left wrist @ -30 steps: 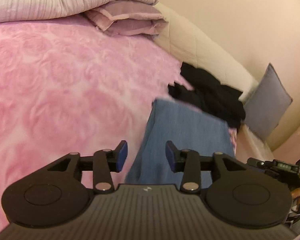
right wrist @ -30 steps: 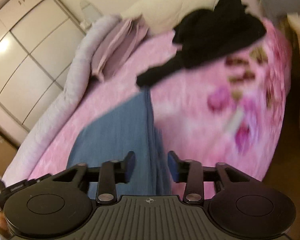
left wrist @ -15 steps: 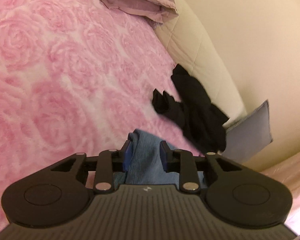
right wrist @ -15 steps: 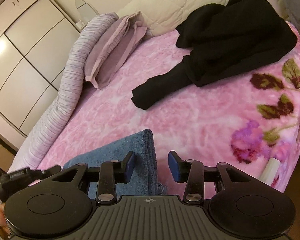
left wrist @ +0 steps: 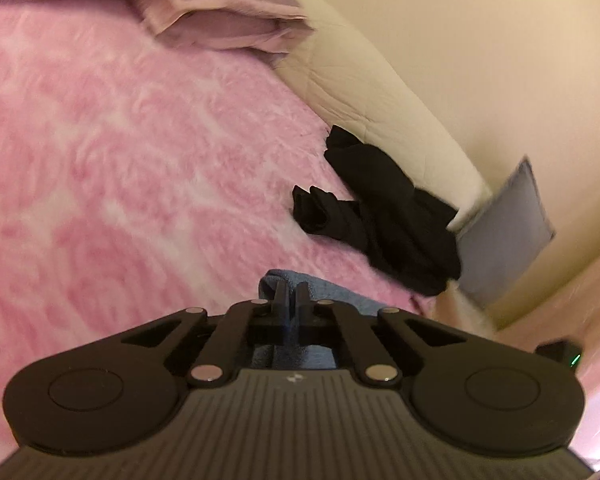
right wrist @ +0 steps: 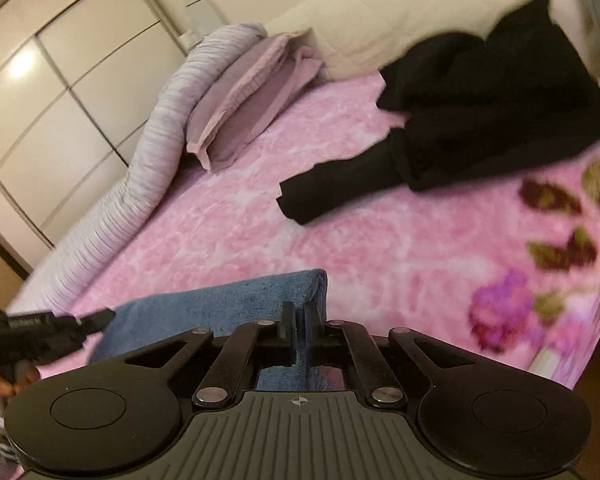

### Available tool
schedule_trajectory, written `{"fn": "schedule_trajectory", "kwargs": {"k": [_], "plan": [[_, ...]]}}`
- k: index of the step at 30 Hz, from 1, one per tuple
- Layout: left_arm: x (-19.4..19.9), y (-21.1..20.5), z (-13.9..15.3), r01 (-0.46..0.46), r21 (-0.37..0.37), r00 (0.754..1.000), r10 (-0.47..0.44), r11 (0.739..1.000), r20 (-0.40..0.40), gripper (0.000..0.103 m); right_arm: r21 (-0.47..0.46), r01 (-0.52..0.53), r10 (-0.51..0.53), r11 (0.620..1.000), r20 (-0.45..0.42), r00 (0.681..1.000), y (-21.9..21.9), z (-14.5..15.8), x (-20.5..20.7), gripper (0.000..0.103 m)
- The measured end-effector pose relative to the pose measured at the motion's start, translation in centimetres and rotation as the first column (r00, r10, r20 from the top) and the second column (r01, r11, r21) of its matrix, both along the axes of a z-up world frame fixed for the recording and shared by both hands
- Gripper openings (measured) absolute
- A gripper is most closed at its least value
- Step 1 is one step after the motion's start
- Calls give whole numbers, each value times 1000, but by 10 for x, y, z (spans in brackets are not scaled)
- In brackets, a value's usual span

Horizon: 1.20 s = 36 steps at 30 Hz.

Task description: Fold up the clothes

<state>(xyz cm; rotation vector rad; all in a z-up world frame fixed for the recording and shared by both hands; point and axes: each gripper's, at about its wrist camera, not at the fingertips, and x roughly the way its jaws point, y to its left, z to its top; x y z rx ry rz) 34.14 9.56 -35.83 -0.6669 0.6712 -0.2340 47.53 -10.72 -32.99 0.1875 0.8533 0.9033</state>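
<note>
A folded blue garment (right wrist: 220, 304) lies on the pink rose-patterned bed cover (right wrist: 340, 240). My right gripper (right wrist: 298, 316) is shut on its right folded edge. My left gripper (left wrist: 289, 296) is shut on the same blue garment (left wrist: 328, 292) at its other near corner. The left gripper also shows at the left edge of the right wrist view (right wrist: 40, 328). A crumpled black garment (right wrist: 480, 100) lies farther back on the bed; it also shows in the left wrist view (left wrist: 384, 216).
Mauve pillows (right wrist: 248, 104) and a striped lilac duvet roll (right wrist: 156, 152) lie at the head of the bed. A cream headboard cushion (left wrist: 372, 92) and a grey cushion (left wrist: 508, 228) stand along the wall. White wardrobe doors (right wrist: 40, 92) are behind.
Both grippers were open above the blue garment one second ago. They came down to its near edge and closed on it.
</note>
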Motion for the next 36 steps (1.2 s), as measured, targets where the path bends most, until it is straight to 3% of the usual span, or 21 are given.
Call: {"fn": "schedule_trajectory", "kwargs": {"k": [3,5,6,7,9,12,13,16,17,19,21,22,23,28,30,32,34,36], "plan": [[4,-10,-11,17,145,1000,-17,989,0,0,-38,25,-24,999,27,999,2,-8,2,0],[6,-23,-20,26,267,1000,-25,963,-7,0,-228,134,-95,964,178,980,8,-22,-1,0],[6,-30,-23,31,322,1000,-31,946,-6,0,-255,139,-101,957,158,982,5,-32,2,0],[4,-34,-23,33,347,999,-37,937,6,0,-218,118,-112,969,39,993,-4,-44,8,0],[0,-30,-19,27,297,999,-36,954,25,0,-119,159,-171,980,-91,981,-22,-50,10,0],[-4,-2,-17,-17,86,1000,17,996,-5,3,-27,213,-215,977,-89,972,-36,-36,9,5],[-6,6,-17,-30,30,1000,31,999,-7,7,13,208,-205,978,-103,973,-38,-30,10,13],[-11,22,-20,-67,-116,998,64,991,-28,23,130,182,-163,975,-145,976,-40,-14,14,47],[-11,25,-21,-77,-143,997,72,987,-39,23,158,167,-143,973,-156,977,-38,-11,14,50],[-9,23,-26,-72,-166,996,63,984,-60,22,207,138,-102,969,-173,980,-33,-4,15,50],[-6,17,-31,-50,-182,997,38,982,-72,20,171,100,-71,980,-166,984,-19,-7,13,49],[-5,14,-33,-41,-186,997,27,982,-74,6,152,81,-56,985,-163,985,-12,-8,13,35],[-4,12,-33,-33,-182,998,21,983,-67,4,133,62,-40,989,-160,986,-5,-10,12,4],[-7,4,-16,9,-62,999,-5,998,52,0,39,50,-47,998,-72,996,4,-16,4,0],[-5,-8,-13,34,75,997,-39,997,67,1,-13,61,-61,998,-35,997,7,-24,0,0],[-1,-25,-20,47,237,998,-55,970,29,1,-89,75,-76,993,-6,997,10,-35,-4,0],[1,-41,-25,56,389,998,-60,920,-4,4,-199,76,-78,977,-2,997,13,-52,-4,0],[-7,-51,-18,7,489,999,-23,872,27,11,-162,76,-81,984,-23,996,2,-58,-3,0]]}}
